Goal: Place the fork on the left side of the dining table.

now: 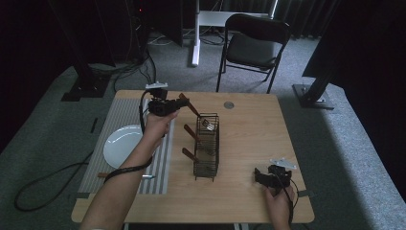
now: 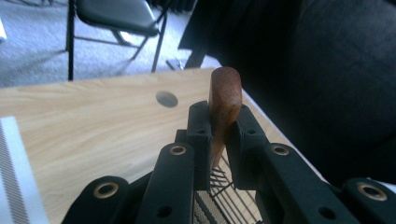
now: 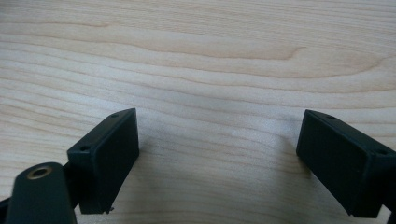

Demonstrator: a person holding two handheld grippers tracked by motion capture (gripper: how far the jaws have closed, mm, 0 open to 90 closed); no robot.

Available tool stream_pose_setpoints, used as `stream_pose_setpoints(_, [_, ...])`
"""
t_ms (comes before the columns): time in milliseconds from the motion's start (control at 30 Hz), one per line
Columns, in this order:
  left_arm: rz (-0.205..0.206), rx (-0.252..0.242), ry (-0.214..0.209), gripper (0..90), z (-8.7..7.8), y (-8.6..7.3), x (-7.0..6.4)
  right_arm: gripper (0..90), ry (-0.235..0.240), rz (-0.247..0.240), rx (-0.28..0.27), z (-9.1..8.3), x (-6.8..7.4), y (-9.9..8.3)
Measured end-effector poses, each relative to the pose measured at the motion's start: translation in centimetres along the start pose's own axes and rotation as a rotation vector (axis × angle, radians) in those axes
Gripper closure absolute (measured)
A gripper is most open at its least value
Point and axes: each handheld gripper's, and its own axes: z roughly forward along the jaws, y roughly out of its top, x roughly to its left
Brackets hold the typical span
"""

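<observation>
On the light wooden desk (image 1: 249, 143) a black wire caddy (image 1: 207, 146), tall and narrow, stands near the middle, its long side running from the far edge toward the near edge. Three brown wooden handles stick out of it toward the left: one at its near end (image 1: 188, 154), one at its middle (image 1: 190, 131), and one at its far end.

The left gripper (image 1: 178, 104) is held above the desk just left of the caddy's far end, its jaws clamped on that far brown wooden utensil handle (image 2: 223, 105). In the left gripper view the rounded tip of the handle rises between the two black jaws, pinched on both sides, and the wire grid of the caddy shows just below. In the high view the handle slants down to the right into the caddy's far compartment, where a pale metal end (image 1: 208, 124) shows inside the wires.

The right gripper (image 1: 261, 178) rests low near the desk's near right corner, well apart from the caddy. In the right gripper view its jaws stand wide apart with bare wood grain between them.

A grey striped placemat (image 1: 117, 115) lies along the desk's left edge, with a round white plate (image 1: 119, 143) on it. A small round grey disc (image 1: 229, 104) sits in the desk near the far edge. Beyond the desk a black folding chair (image 1: 256, 43) stands on the grey carpet.
</observation>
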Motion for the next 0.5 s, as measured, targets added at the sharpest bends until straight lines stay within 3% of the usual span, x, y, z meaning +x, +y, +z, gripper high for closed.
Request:
stream_pose_setpoints(133, [0.012, -0.037, -0.009, 80.4, -2.2, 0.8, -0.7, 12.7, 0.000, 0.002, -0.001, 0.0, 0.0, 0.0])
stream_pose_setpoints(200, [0.012, -0.037, -0.009, 80.5, -2.2, 0.8, -0.7, 12.7, -0.001, 0.002, -0.001, 0.0, 0.0, 0.0])
stream_pose_setpoints(267, [0.008, -0.082, 0.000, 80.4, -4.9, 1.8, -0.7, 12.7, -0.002, 0.001, -0.002, 0.0, 0.0, 0.0])
stream_pose_setpoints(367, [-0.008, -0.101, 0.004, 80.4, -6.0, 2.0, -0.4, 12.6, -0.002, 0.001, -0.001, 0.0, 0.0, 0.0])
stream_pose_setpoints(400, [-0.002, -0.107, 0.027, 80.4, -7.0, 2.1, 0.0, 12.6, -0.001, 0.001, -0.002, 0.0, 0.0, 0.0])
stream_pose_setpoints(433, [-0.002, -0.107, 0.027, 80.4, -7.0, 2.1, 0.0, 12.6, -0.001, 0.001, -0.002, 0.0, 0.0, 0.0])
stream_pose_setpoints(467, [0.001, -0.108, 0.065, 80.4, -8.0, 2.1, 0.7, 12.7, -0.002, 0.002, -0.002, 0.0, 0.0, 0.0])
stream_pose_setpoints(500, [-0.006, -0.111, 0.076, 80.4, -8.5, 2.1, 1.1, 12.7, -0.003, 0.002, -0.002, 0.0, 0.0, 0.0])
